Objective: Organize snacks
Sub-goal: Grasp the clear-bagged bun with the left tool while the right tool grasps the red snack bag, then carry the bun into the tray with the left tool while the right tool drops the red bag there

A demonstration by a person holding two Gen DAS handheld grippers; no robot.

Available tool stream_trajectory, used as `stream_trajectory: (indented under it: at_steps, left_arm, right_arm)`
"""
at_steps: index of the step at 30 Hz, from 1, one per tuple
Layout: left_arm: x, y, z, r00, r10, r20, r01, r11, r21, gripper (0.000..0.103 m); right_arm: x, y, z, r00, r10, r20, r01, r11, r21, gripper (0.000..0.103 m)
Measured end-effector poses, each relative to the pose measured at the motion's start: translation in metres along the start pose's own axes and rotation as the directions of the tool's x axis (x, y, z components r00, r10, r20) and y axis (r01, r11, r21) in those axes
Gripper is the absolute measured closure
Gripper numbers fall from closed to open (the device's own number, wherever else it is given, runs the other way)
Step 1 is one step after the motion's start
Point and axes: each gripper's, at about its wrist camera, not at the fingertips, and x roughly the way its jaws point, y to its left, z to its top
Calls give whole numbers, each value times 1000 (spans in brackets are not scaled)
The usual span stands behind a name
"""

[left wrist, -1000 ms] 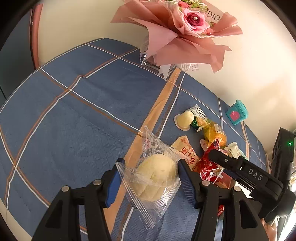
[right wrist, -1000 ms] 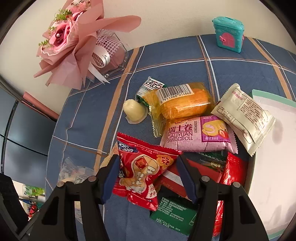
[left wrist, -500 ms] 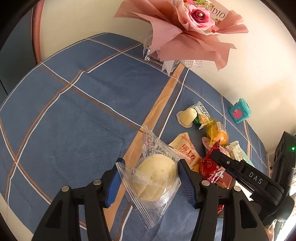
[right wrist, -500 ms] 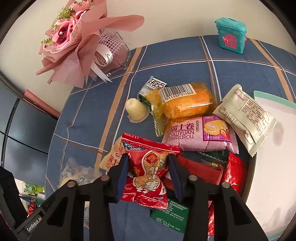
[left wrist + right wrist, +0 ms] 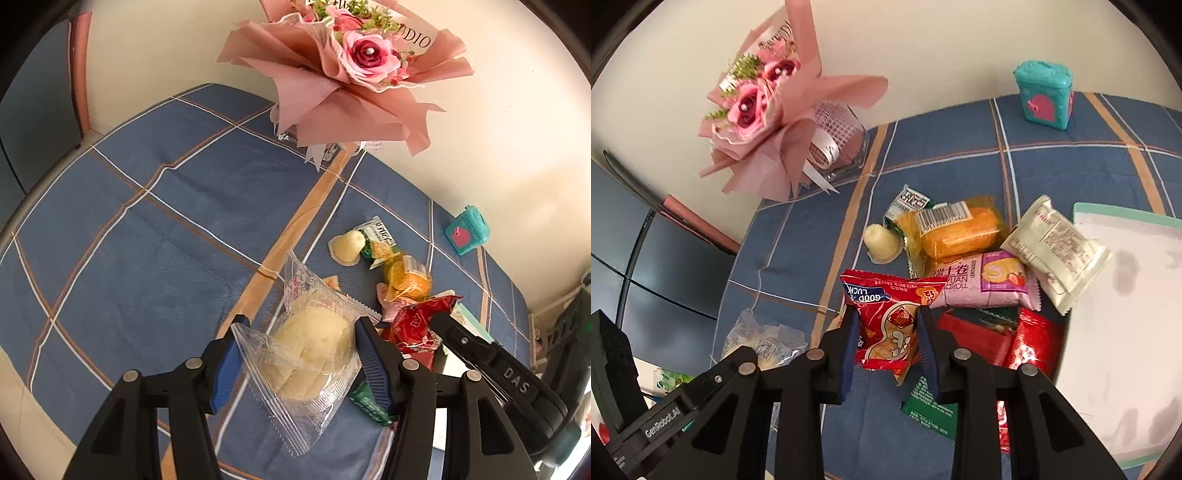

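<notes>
My left gripper (image 5: 295,354) is shut on a pale bun in a clear wrapper (image 5: 310,350) and holds it above the blue checked tablecloth (image 5: 147,236). My right gripper (image 5: 888,338) has a red peanut snack packet (image 5: 892,317) squeezed between its blue pads, jaws still closing, and the packet hangs clear of the pile. Below it lie a pink Swiss roll pack (image 5: 982,284), an orange cake pack (image 5: 956,229), a cream sachet (image 5: 1056,251), a pale jelly cup (image 5: 881,240) and red and green packets (image 5: 1004,339). The right gripper's arm (image 5: 491,365) shows in the left wrist view.
A pink flower bouquet (image 5: 354,74) in a clear vase stands by the wall at the back. A teal toy case (image 5: 1043,94) sits at the back right. A white tray with a green rim (image 5: 1126,295) lies at the right. The table's left edge drops to a dark floor.
The right gripper's jaws closed on the red packet and lifted it off the pile. The left gripper rose with the bun still held. Both views show the table farther away.
</notes>
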Motion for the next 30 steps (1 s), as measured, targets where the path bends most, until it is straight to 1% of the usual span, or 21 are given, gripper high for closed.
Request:
stream_trajectory:
  at_steps: [6, 11, 16, 22, 27, 30]
  left_arm:
    - [-13, -27, 0, 1000, -7, 26, 6, 1000, 8, 42]
    - [-21, -59, -2, 998, -35, 55, 33, 999, 34, 42]
    - [-22, -99, -11, 995, -68, 66, 62, 995, 84, 42]
    - [-11, -145, -23, 992, -118, 50, 110, 984, 137, 42]
    - [7, -179, -36, 989, -144, 22, 138, 976, 167, 42]
    - [18, -198, -45, 988, -152, -2, 150, 971, 187, 42]
  right_arm:
    - [-34, -4, 5, 998, 9, 62, -9, 1000, -6, 71]
    - [-62, -19, 5, 995, -3, 102, 3, 1000, 3, 71]
    - [-89, -39, 7, 988, -53, 143, 51, 999, 18, 71]
    - [-118, -70, 8, 975, -123, 185, 114, 992, 60, 71]
    - [-142, -111, 7, 955, -217, 202, 191, 971, 141, 71]
    - [-155, -141, 7, 938, -282, 200, 242, 949, 203, 70]
